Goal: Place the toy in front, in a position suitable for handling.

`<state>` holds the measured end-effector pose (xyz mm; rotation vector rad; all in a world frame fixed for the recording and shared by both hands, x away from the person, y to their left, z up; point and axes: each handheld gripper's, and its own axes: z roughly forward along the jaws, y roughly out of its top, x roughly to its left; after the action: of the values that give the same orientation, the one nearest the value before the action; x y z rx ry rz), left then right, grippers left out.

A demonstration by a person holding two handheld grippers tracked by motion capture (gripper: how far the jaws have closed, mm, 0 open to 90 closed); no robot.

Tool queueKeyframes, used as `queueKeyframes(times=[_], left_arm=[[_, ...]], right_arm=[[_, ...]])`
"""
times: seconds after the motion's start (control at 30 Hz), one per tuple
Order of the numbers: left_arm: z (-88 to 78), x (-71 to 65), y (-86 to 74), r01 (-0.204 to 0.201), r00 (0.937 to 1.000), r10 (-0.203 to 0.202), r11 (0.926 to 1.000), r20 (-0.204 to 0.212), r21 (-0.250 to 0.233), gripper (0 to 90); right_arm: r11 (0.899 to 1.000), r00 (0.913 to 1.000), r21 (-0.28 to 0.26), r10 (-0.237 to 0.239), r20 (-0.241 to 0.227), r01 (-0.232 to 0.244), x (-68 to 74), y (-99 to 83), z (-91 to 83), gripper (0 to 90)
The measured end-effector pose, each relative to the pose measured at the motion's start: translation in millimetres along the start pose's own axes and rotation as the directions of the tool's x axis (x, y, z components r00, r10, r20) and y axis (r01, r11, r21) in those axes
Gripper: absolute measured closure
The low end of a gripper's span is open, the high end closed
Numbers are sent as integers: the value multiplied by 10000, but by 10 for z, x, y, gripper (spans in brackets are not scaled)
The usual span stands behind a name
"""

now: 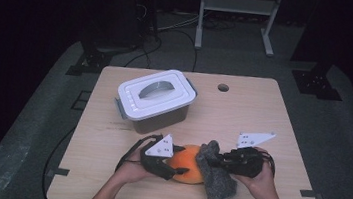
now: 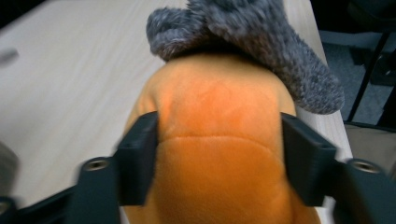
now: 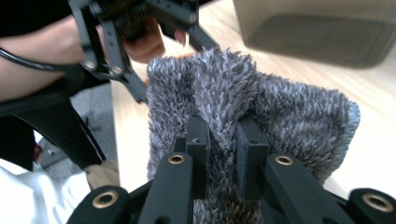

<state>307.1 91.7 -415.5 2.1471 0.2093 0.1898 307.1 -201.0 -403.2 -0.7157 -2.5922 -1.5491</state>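
An orange plush toy [image 1: 188, 164] lies near the table's front edge, and a grey fuzzy cloth [image 1: 215, 182] is draped against its right side. My left gripper [image 1: 181, 169] comes in from the left. In the left gripper view its two black jaws press into both sides of the orange plush toy [image 2: 219, 163], with the grey cloth [image 2: 261, 42] bunched over the toy's far end. My right gripper [image 1: 210, 159] reaches in from the right. It is shut on a pinched fold of the grey cloth [image 3: 289, 116], seen between the jaws of the right gripper [image 3: 223, 126].
A grey storage box with a white handled lid [image 1: 156, 94] stands at the back left of the light wooden table [image 1: 263, 119]. A round cable hole [image 1: 223, 87] sits near the far edge. Dark floor, cables and a white rack's legs lie beyond.
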Motion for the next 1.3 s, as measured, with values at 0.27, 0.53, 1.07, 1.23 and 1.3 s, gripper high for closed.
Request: queueKeyframes(times=[0.27, 0.53, 1.07, 1.23, 1.3], left_arm=[[-21, 58, -102, 949, 9949, -956, 9952, 313, 246, 127], [-67, 98, -178, 1278, 9907, -1295, 9910, 421, 398, 137], [-83, 119, -150, 1628, 9833, -1654, 9859, 759, 399, 114], [-66, 95, -143, 1372, 9880, -1398, 9896, 657, 424, 149], [-56, 78, -134, 1178, 9902, -1201, 9924, 709, 370, 153]], right_arm=[[9980, 10000, 631, 21, -82, -16, -3, -85, 100, 774], [9927, 9982, 1047, 579, 142, -591, -156, -230, -4, 770], [9936, 9983, 972, 577, -64, -568, -167, -215, 3, 765], [9906, 9976, 1188, 668, 168, -683, -220, -253, -51, 768], [9956, 9983, 737, 578, 20, -578, -177, -190, -90, 769]])
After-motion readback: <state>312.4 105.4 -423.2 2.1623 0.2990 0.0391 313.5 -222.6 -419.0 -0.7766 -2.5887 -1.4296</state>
